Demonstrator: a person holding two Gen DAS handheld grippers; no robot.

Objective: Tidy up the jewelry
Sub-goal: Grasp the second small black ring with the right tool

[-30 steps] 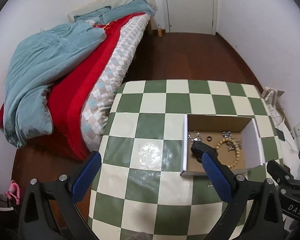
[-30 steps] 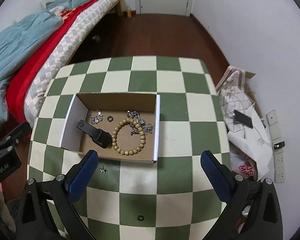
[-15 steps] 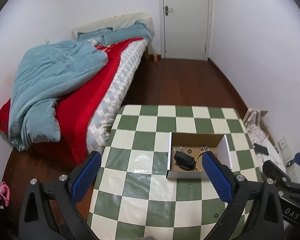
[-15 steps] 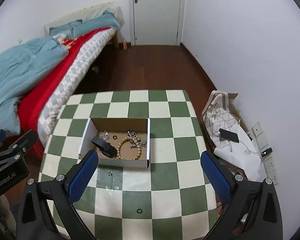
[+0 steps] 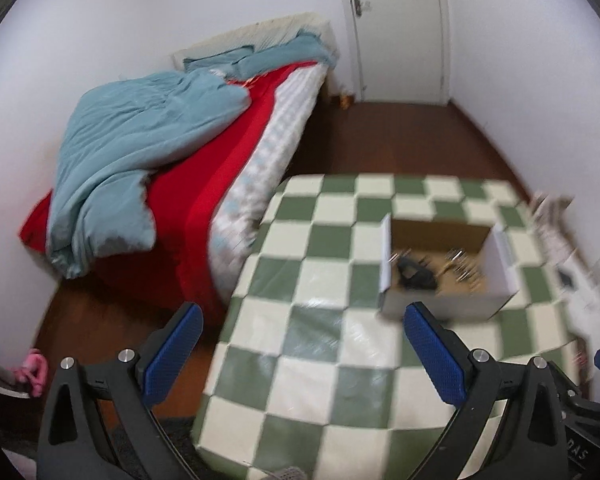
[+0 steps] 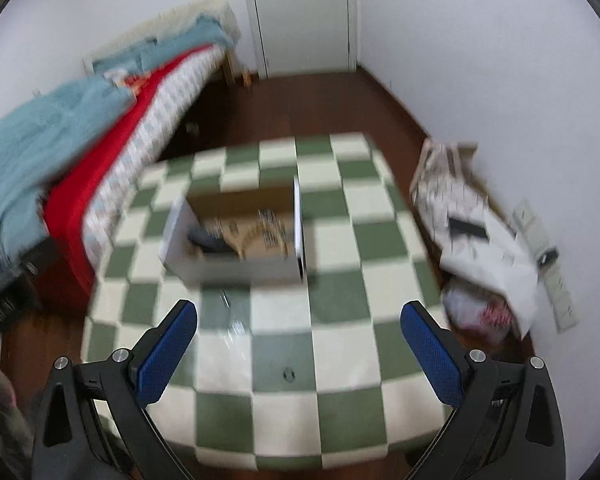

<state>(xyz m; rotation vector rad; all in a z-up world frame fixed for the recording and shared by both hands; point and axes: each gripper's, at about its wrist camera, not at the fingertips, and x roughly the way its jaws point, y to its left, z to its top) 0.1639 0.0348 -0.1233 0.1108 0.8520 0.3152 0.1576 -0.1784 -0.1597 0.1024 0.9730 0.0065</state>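
Here, an open cardboard box (image 5: 440,276) is seen at the right of centre in the left wrist view and just left of centre in the right wrist view (image 6: 236,236), resting on the green-and-white checkered table (image 5: 324,344). Inside it, a black object (image 5: 414,276) lies toward the box's left side, with pale beads (image 6: 256,236) and small metallic pieces beside it; the blur keeps the individual jewelry pieces from being told apart. On the table in front of the box, a small dark ring (image 6: 289,374) and a tiny metallic piece (image 6: 225,298) are seen in the lower middle of the right wrist view.

The left gripper (image 5: 296,356) is held above the table's near edge, its jaws wide apart and holding nothing. The right gripper (image 6: 298,354) is held likewise, jaws spread and holding nothing, over the near part of the table. A bed (image 5: 204,168) with a red cover fills the left of both views.
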